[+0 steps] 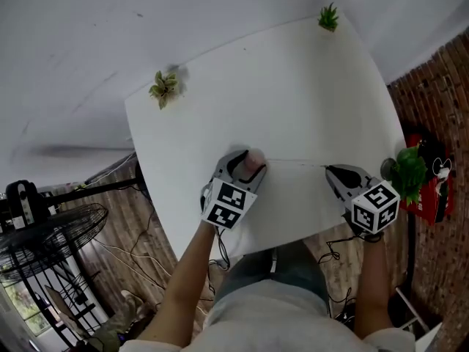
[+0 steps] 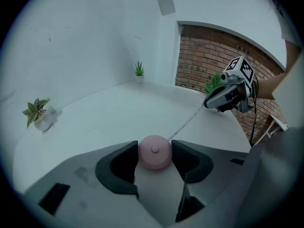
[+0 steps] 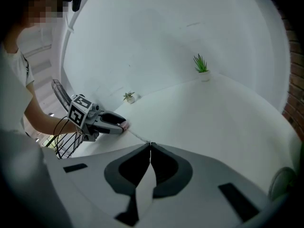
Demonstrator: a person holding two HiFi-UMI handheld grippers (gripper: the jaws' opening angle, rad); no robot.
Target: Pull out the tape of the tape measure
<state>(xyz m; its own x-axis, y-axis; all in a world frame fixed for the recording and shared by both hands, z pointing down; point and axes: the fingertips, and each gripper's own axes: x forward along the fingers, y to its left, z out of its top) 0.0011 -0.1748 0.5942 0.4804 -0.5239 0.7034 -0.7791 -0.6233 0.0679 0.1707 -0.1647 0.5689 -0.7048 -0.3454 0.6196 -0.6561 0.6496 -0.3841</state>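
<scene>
A small round pink tape measure (image 2: 155, 152) sits between the jaws of my left gripper (image 2: 155, 161), which is shut on it; the head view shows it (image 1: 252, 161) at the table's near middle. A thin white tape (image 1: 294, 163) runs from it across the white table (image 1: 293, 86) to my right gripper (image 1: 327, 169). In the right gripper view the jaws (image 3: 150, 146) are pressed together on the tape's end, and the tape (image 3: 137, 137) stretches back to the left gripper (image 3: 124, 125). The same tape (image 2: 187, 121) shows in the left gripper view, leading to the right gripper (image 2: 207, 103).
Three small potted plants stand on the table: one at the far left (image 1: 163, 88), one at the far corner (image 1: 328, 17), one at the right edge (image 1: 406, 173). A brick wall (image 1: 432, 86) lies to the right. A fan (image 1: 51, 233) and cables sit on the floor at left.
</scene>
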